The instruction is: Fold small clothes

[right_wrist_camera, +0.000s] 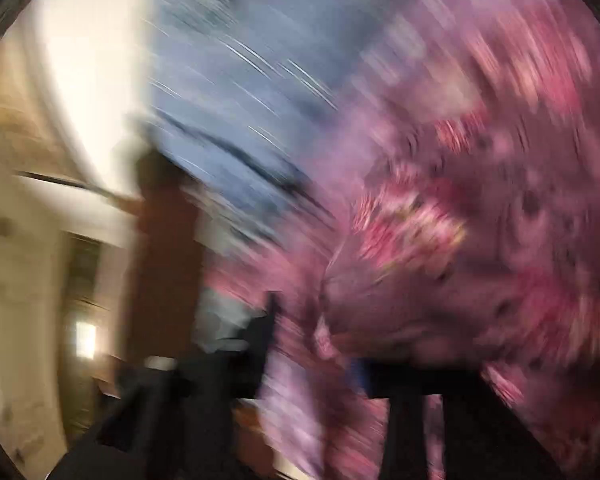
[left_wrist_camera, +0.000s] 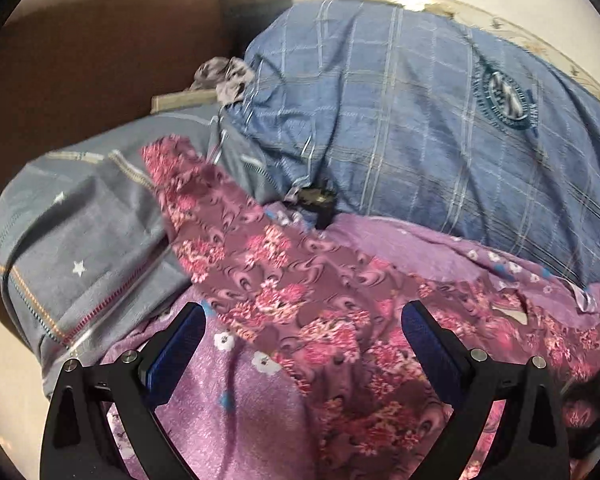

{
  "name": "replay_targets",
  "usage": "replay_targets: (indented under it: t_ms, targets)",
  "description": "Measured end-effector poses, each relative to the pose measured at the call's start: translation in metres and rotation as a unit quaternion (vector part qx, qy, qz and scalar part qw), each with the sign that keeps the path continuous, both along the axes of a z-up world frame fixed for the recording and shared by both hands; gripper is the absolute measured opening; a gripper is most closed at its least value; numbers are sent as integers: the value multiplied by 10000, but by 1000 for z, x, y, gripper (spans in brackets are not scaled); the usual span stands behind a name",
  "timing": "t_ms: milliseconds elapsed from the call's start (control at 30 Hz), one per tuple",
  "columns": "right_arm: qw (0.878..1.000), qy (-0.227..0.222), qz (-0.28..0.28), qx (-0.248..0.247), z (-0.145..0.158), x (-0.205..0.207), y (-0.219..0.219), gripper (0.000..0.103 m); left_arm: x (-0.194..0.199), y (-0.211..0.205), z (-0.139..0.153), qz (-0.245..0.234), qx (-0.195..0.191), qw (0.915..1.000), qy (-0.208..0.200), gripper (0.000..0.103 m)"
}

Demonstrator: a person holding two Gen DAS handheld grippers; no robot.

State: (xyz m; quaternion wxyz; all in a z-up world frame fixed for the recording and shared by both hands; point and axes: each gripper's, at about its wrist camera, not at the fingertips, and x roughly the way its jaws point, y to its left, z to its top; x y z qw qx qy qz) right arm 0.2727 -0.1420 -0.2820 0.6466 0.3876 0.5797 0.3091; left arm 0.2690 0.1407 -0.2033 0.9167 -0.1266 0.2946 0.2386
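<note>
A maroon garment with pink flowers lies crumpled over a lilac cloth with small white flowers. My left gripper hovers just above them, open, its blue pads wide apart and nothing pinched. The right wrist view is badly smeared by motion. In it the flowered garment fills the right side, and my right gripper shows as two dark fingers standing apart, with lilac cloth seen in the gap; open as far as I can tell. A dark blur at the right edge of the left wrist view cannot be identified.
A blue checked quilt is heaped behind the garments. A grey star-printed cloth lies to the left, below a brown padded surface. A small black object sits at the quilt's foot. Blurred blue fabric and a brown post show too.
</note>
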Motion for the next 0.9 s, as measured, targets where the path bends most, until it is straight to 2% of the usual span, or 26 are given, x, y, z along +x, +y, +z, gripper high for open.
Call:
replay_targets:
  t_ms: [33,67,133,233,267,333,433,500,600,667,733,800,867,900]
  targets:
    - [9994,95,186,-286,-4,-1,0,50,4,1,-2,22,-52,10000,79,98]
    - [9989,-17,306,-343,1,-2,-3,48,5,0,-4,0,-79,9999,125,98]
    - [9967,-367,393,-608,18,-6,-18,51,12,-2,-5,-128,-125,9997,177,98]
    - [9946,-761,466,-537,35,-11,-43,51,20,-13,-7,-477,-178,9983,274,98]
    - [9949,-801,408,-458,38,-9,-50,51,22,-17,-9,-602,-244,9974,307,97]
    - [9936,-1051,242,-341,45,-13,-73,51,23,-28,-11,-972,-466,9936,342,84]
    - [9911,-1319,-63,-170,59,-17,-108,49,27,-53,-14,-1615,-474,9849,409,82]
    - [9876,-1445,-495,-363,63,-16,-130,45,32,-66,-19,-1886,-515,9792,542,82]
    - [9801,-1448,-933,-982,53,-15,-151,32,37,-76,-31,-2287,-1247,9617,848,82]
    - [9801,-1245,-1079,-1111,41,-13,-163,31,42,-78,-42,-2482,-2031,9408,1102,82]
    - [9809,-1127,-1104,-1136,34,-4,-157,31,47,-73,-52,-2548,-2725,9204,1166,82]
    - [9810,-1131,-1040,-1181,34,-1,-151,31,55,-65,-56,-2461,-3025,9139,1123,82]
    - [9789,-1201,-1024,-1301,36,-1,-150,31,67,-49,-61,-2148,-3190,9178,988,82]
    - [9775,-1226,-1047,-1358,35,-2,-151,31,73,-38,-64,-1962,-3371,9165,885,82]
